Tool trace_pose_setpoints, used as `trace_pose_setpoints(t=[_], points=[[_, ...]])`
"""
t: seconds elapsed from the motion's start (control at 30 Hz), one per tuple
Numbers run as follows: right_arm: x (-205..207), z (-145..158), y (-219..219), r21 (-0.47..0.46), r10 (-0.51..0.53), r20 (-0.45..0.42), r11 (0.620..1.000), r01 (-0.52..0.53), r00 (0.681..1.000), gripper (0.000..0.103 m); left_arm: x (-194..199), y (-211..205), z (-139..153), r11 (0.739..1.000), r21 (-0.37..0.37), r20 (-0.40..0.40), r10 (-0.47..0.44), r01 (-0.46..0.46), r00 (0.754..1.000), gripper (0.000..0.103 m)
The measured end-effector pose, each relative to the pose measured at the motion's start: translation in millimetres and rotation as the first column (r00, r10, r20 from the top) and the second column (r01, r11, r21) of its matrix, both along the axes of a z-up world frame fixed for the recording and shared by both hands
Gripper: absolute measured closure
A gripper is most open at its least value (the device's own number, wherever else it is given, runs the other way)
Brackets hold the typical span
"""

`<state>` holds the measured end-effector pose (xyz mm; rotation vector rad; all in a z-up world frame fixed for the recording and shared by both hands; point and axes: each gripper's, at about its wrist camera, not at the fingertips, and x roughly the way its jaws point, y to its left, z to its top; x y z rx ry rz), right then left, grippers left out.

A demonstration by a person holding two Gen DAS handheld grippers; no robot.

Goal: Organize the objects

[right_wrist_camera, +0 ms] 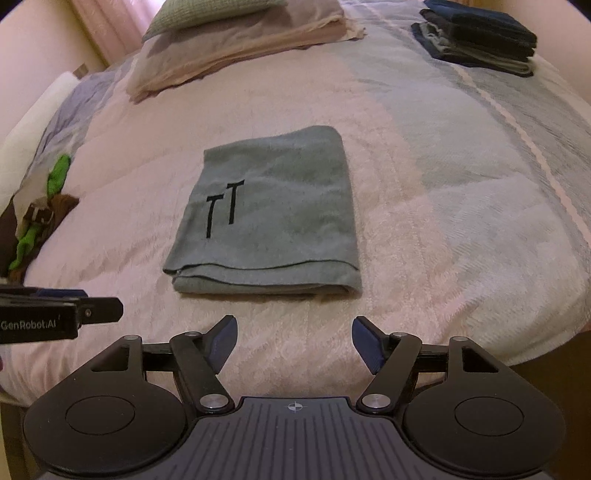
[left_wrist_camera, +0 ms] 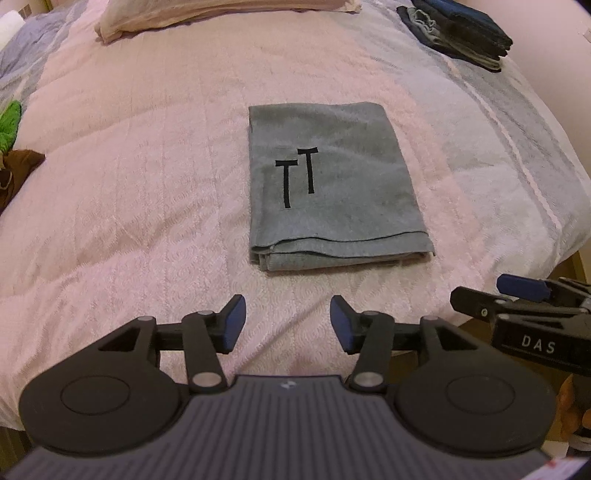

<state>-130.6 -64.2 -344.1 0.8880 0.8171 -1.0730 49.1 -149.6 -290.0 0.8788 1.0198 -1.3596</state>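
Grey towel (left_wrist_camera: 334,184), folded into a rectangle, flat mid-bed on the pink quilted bedspread (left_wrist_camera: 147,184); black "TT" mark facing up
Both tools above the near edge of the bed, short of the towel: left hand-held gripper (left_wrist_camera: 288,323) with jaws apart and nothing between them; right hand-held gripper (right_wrist_camera: 294,341) with jaws spread wider, also empty. Bedspread turns to a pale grey-striped section on the right. Pillows (right_wrist_camera: 236,40) stacked at the head of the bed. Stack of dark folded clothes (right_wrist_camera: 480,35) at far right corner. Loose heap of green and brown garments (right_wrist_camera: 40,218) at left edge. Pink curtain (right_wrist_camera: 110,26) and wall behind the bed
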Motion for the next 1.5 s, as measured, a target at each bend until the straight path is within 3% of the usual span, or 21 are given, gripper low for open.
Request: trace_pose_setpoints(t=[0.3,0.5,0.6,0.8,1.0,1.17,1.33,1.43,1.5], points=[[-39,-22,-30,0.07,0.058,0.036,0.996,-0.061,0.998,0.037,-28,-15,-31,0.995,0.063,0.033,0.071,-0.072,0.997,0.057],[-73,-44,-53,0.109,0.055,0.068,0.992,-0.062,0.996,0.037,-32,-20,-43,0.993,-0.008,-0.044,0.113,-0.114,0.993,0.057],[-85,-55,-70,0.08,0.034,0.141,0.996,-0.046,0.989,0.037,-10,-28,-52,0.987,-0.061,-0.101,0.142,-0.148,0.985,0.047],[-90,-90,-115,0.073,-0.05,0.338,0.997,0.027,0.94,0.037,48,-73,-84,0.98,-0.111,-0.215,0.139,-0.165,0.967,0.045],[-80,-125,-162,0.111,-0.117,0.41,0.991,0.078,0.904,0.037,87,-121,-128,0.98,-0.07,-0.403,0.145,-0.189,0.904,0.045],[-78,-146,-183,0.156,-0.139,0.48,0.985,0.071,0.866,0.037,101,-147,-160,0.983,-0.003,-0.499,0.157,-0.183,0.852,0.045],[-81,-162,-198,0.207,-0.178,0.559,0.976,0.072,0.81,0.037,117,-168,-180,0.983,0.026,-0.623,0.16,-0.184,0.766,0.045],[-78,-167,-204,0.209,-0.171,0.587,0.976,0.055,0.791,0.039,116,-179,-190,0.984,0.039,-0.668,0.156,-0.176,0.728,0.046],[-75,-170,-206,0.197,-0.161,0.606,0.979,0.049,0.779,0.049,108,-183,-193,0.99,0.017,-0.663,0.118,-0.143,0.739,0.048]])
